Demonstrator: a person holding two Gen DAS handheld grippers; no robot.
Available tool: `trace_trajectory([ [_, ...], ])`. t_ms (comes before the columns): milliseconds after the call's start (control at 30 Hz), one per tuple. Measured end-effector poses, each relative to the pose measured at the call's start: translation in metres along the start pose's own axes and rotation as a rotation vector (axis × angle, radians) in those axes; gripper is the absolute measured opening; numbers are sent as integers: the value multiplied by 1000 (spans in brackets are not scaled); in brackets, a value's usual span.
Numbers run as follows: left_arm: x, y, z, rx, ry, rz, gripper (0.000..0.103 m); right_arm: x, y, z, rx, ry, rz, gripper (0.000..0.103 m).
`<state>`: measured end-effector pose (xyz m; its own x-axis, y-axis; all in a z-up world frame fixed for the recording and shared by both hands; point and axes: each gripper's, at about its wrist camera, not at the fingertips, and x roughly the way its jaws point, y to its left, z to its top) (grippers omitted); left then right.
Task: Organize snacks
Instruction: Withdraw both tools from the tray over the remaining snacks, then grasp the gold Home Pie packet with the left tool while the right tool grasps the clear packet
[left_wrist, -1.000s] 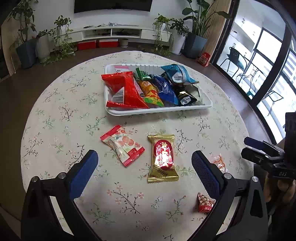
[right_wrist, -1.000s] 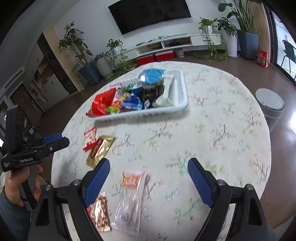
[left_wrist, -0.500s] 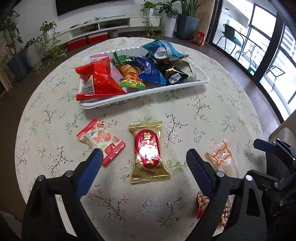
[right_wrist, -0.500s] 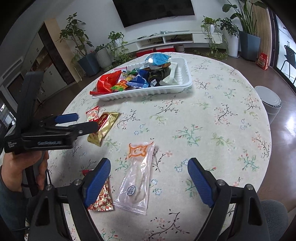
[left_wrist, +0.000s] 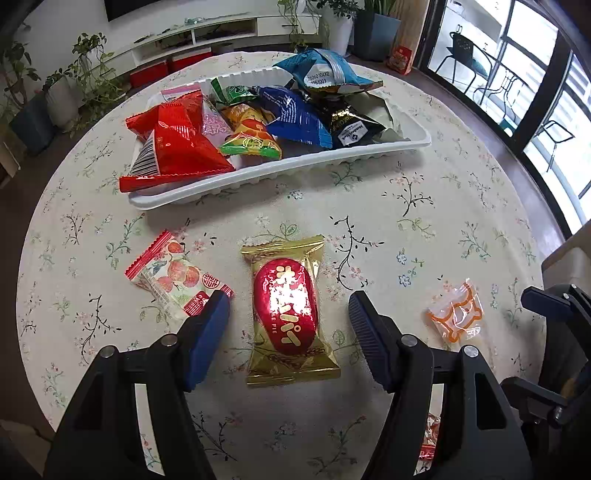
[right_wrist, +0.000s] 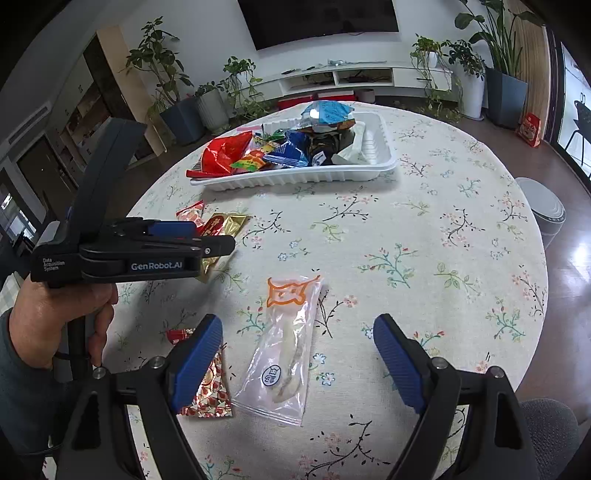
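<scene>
Gold pie packet (left_wrist: 289, 309) between open claw (left_wrist: 289, 319)

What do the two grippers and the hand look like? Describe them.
Both grippers are black plastic frames with silver screws and ribbed blue pads. The left gripper carries white lettering, "GenRobot.AI" and "Data Acquisition System", on its side. The hand on its black handle wears a dark grey-blue sleeve. No cables show.

Red-patterned snack (right_wrist: 207, 391) half hidden behind right gripper (right_wrist: 299, 363) finger; tray (left_wrist: 280, 173) floor buried under packets.
</scene>
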<state>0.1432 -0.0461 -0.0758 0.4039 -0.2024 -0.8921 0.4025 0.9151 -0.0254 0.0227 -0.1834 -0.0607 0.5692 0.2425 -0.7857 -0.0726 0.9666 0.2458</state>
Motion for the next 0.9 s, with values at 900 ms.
trace_trajectory([
  [900, 13, -17, 6, 65, 4, -23, 29, 4, 6, -4, -37, 19, -22, 81],
])
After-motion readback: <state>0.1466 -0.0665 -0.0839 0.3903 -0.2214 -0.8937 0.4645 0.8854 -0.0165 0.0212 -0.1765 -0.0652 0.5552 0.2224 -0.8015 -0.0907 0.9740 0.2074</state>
